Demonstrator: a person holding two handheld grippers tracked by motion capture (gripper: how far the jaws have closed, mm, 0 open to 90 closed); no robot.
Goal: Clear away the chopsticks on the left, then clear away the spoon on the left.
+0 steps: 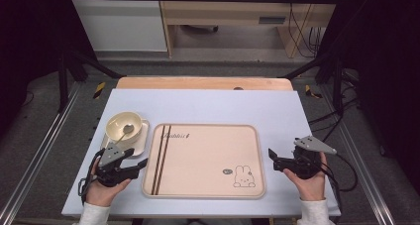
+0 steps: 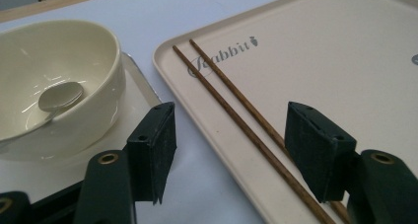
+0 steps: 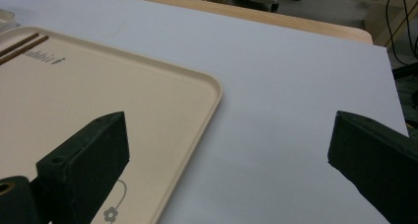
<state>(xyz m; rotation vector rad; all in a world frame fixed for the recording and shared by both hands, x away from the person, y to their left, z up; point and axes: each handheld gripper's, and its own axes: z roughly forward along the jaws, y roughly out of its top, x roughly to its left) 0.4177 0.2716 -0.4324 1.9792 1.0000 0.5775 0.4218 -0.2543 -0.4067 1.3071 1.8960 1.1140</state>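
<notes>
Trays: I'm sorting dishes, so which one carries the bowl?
The small tray left of the big tray; the big one holds chopsticks.

Bench (image 1: 208, 82): wooden top, far edge bare, rest covered by pale blue-grey sheet (image 1: 208, 108). Directly on sheet: large beige tray (image 1: 208, 158) with rabbit print, centred toward near edge; small cream tray (image 1: 141, 144) just beside its left rim, toward left side of sheet. Large tray carries two brown chopsticks (image 1: 161, 158) along its left side. Small tray carries cream bowl (image 1: 124, 127) with spoon (image 1: 125, 131) inside.
</notes>
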